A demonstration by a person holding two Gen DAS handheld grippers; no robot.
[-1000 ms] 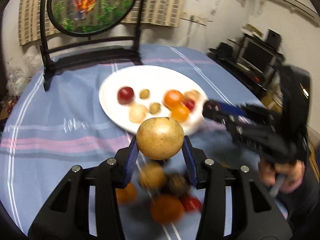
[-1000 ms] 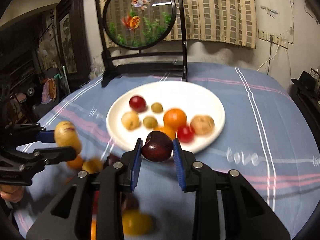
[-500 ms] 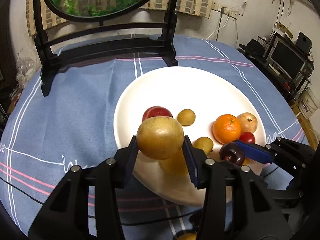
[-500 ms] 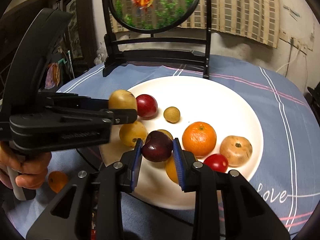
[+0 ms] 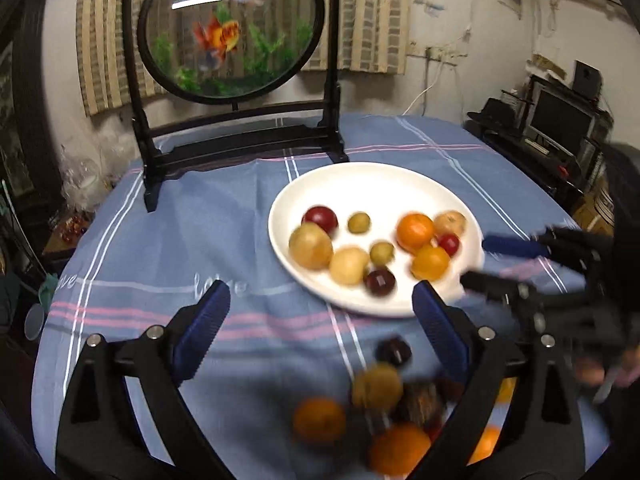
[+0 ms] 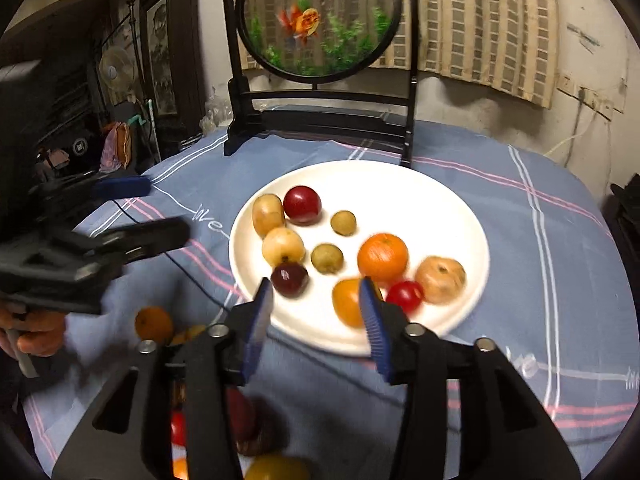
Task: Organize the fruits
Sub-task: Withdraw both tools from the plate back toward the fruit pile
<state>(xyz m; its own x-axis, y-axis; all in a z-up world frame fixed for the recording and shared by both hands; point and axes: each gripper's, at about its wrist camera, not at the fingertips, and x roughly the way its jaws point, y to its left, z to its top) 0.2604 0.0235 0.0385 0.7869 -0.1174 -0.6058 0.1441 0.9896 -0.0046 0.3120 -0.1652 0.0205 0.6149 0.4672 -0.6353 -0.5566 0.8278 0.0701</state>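
A white plate [image 5: 360, 184] [image 6: 400, 184] on the blue cloth holds several fruits, among them a yellow-brown pear [image 5: 310, 245] [image 6: 268, 214] and a dark plum [image 5: 379, 282] [image 6: 289, 278] near its front rim. My left gripper [image 5: 320, 320] is open and empty, over the cloth in front of the plate; it also shows in the right wrist view [image 6: 160, 212]. My right gripper [image 6: 316, 320] is open and empty at the plate's near edge; it also shows in the left wrist view [image 5: 476, 260]. Several loose fruits [image 5: 376, 388] [image 6: 154, 322] lie on the cloth near me.
A round goldfish screen on a black stand [image 5: 236, 32] [image 6: 320, 20] stands behind the plate. A thin black cable [image 6: 192, 276] crosses the cloth left of the plate. A desk with a monitor [image 5: 560, 120] is at the far right.
Both grippers have opened and pulled back from the plate. The pear and the dark plum they held now lie on the plate.
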